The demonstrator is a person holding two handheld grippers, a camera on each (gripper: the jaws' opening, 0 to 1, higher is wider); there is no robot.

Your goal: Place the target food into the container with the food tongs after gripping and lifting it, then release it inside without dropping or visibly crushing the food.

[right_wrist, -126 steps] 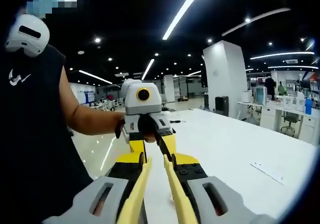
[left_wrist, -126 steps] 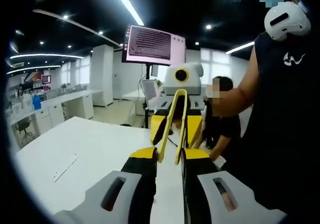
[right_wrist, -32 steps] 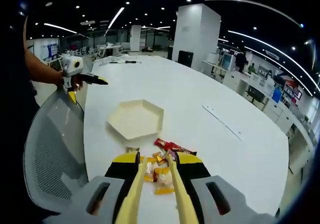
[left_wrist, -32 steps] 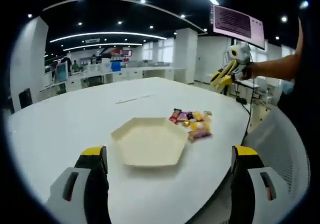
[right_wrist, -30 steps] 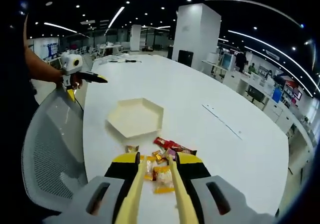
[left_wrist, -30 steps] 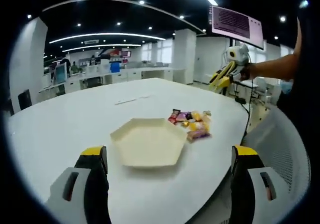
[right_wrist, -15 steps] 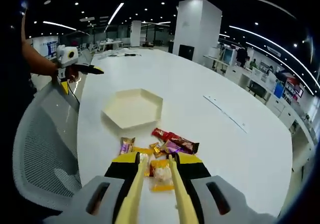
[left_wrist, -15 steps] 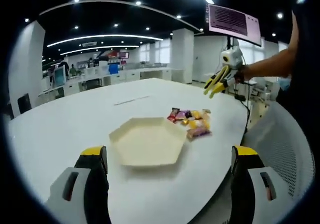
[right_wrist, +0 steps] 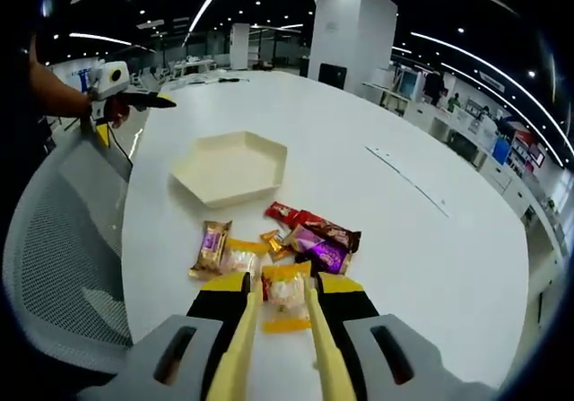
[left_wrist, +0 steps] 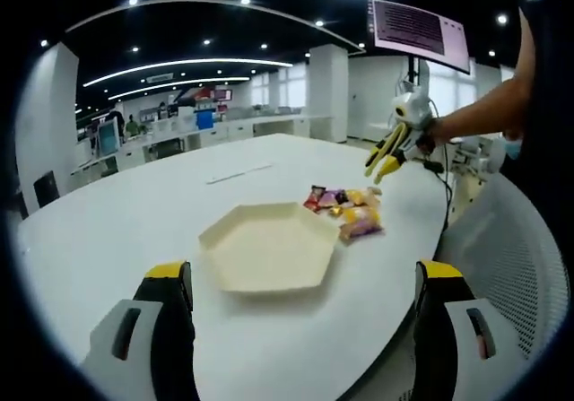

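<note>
on table [right_wrist: 430,266]: hexagonal tray [right_wrist: 230,168], snack packets [right_wrist: 296,244] just beside it
right gripper [right_wrist: 276,304]: clamped on yellow tongs [right_wrist: 235,356]
tongs axis: tips toward orange packet [right_wrist: 285,295]
left gripper [left_wrist: 303,284]: jaws wide apart

A grey mesh-backed office chair [right_wrist: 63,266] stands left of the tool; a wall-mounted pink-lit monitor screen [left_wrist: 418,29] hangs high ahead.

The monitor [left_wrist: 419,33] up behind carries lines of text too small to read; the snack wrappers [right_wrist: 296,248] are illegible.
</note>
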